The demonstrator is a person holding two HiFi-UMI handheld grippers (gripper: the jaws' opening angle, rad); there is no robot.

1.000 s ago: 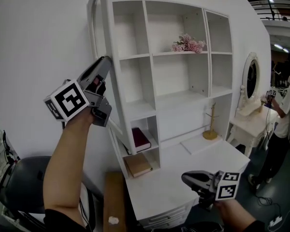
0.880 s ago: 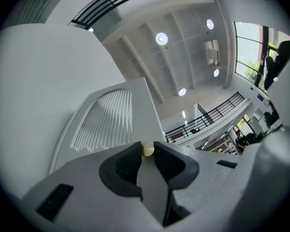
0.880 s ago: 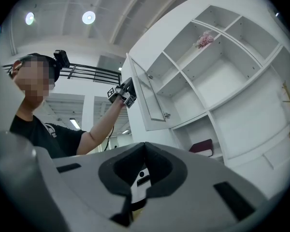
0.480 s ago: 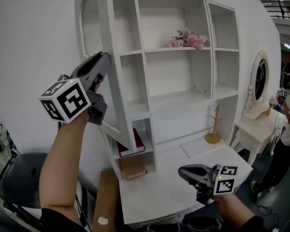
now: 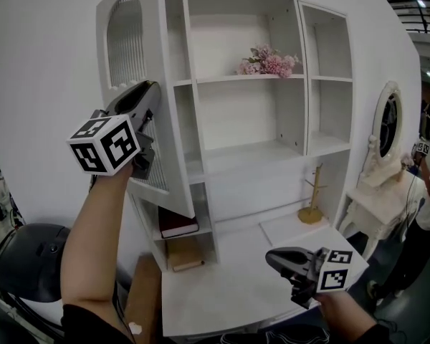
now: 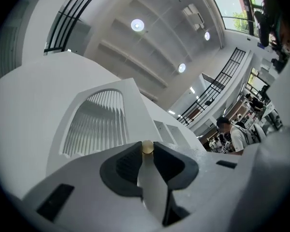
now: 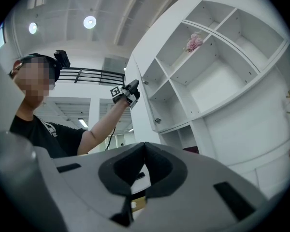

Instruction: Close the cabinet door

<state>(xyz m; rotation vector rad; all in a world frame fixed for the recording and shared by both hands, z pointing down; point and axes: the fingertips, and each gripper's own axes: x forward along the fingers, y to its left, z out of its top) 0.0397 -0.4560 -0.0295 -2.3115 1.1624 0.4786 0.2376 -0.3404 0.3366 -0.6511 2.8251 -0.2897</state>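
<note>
**Door in my grip, not yet shut**

My left claw (image 5: 149, 90) is clamped on the free edge of the cabinet door (image 5: 125, 41). Its jaws have just been closing. The edge of the panel runs between them, and the small round knob (image 6: 147, 147) sits right at their tips. My right claw (image 5: 272, 259) hangs low in front of the shelf unit (image 5: 244, 113), over its desk top, with its jaws together and nothing in them.

As for progress, I would say the grasp is done and the swing is not. The door stands out from the left side of the shelf unit, hinged along the unit's leftmost upright. The narrow left column it should cover is open to view from top to bottom, and I can see books in its two lowest compartments. What is left, as I judge it, is to carry the free edge across the front of that column until the panel lies flat against the unit, and then let go.

The door is a tall, narrow panel, and its long axis runs upright, parallel to the unit's uprights. The arched slatted window is at its upper end. Its free edge points away from the shelf unit, out toward me.
</note>
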